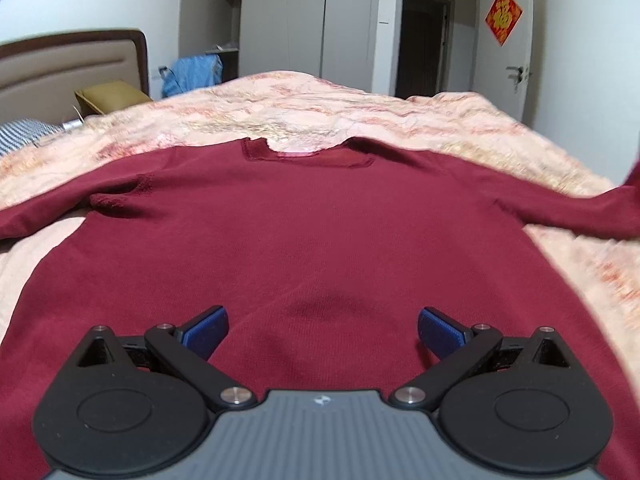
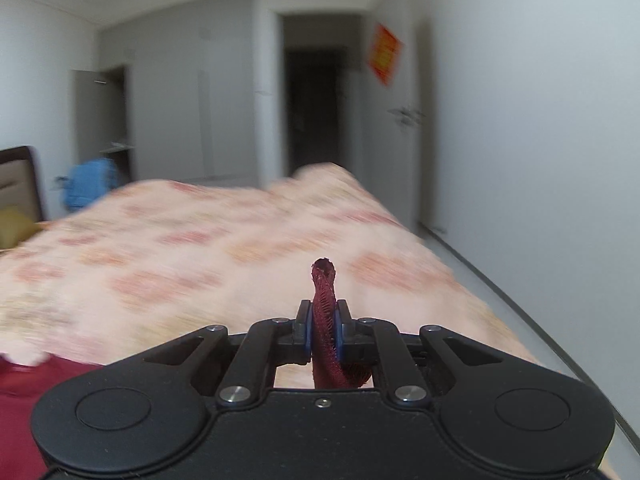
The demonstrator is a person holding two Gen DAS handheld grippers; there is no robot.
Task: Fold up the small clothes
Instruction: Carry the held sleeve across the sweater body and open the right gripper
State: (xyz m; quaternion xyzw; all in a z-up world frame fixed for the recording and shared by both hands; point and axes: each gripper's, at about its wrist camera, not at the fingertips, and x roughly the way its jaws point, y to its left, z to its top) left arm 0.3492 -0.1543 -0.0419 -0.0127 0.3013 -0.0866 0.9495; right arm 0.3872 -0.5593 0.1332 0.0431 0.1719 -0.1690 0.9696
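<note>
— Lying flat on the bed: dark red knitted sweater [image 1: 304, 216], spread over a pink-and-peach patterned fleece blanket [image 1: 304, 112], neckline at the far side, hem nearest the left wrist camera.

— And the left gripper [image 1: 323, 330]?

— Hanging just above the lower middle of the sweater, blue-padded jaws spread wide, nothing between them. Touching the cloth or not: cannot tell.

— Sleeves?

— One stretched out to the left edge of that view, slightly bunched at the shoulder seam. The other running off to the right, rising at the edge, blurred there.

— Right gripper [image 2: 324, 330]?

— Nearly closed, pinching a twisted strip of the same dark red knit, most likely the sleeve cuff [image 2: 325, 280]. Cuff end poking up past the fingertips, more cloth bunched behind the pads. Held clear of the blanket, as far as the blur allows.

— Anything else of the sweater in the right wrist view?

— Only a patch at the lower left corner, resting on the blanket.

— Surroundings?

— Brown padded headboard [image 1: 72, 68] at the left, a mustard-yellow cushion [image 1: 112, 96] just beside it, a blue fabric bundle [image 1: 192, 72] near the grey wardrobe [image 1: 288, 16]. Dark doorway [image 1: 424, 44] beyond the bed, white door [image 1: 508, 80] open at the right with a red diamond-shaped paper decoration [image 1: 503, 16] on it.
</note>
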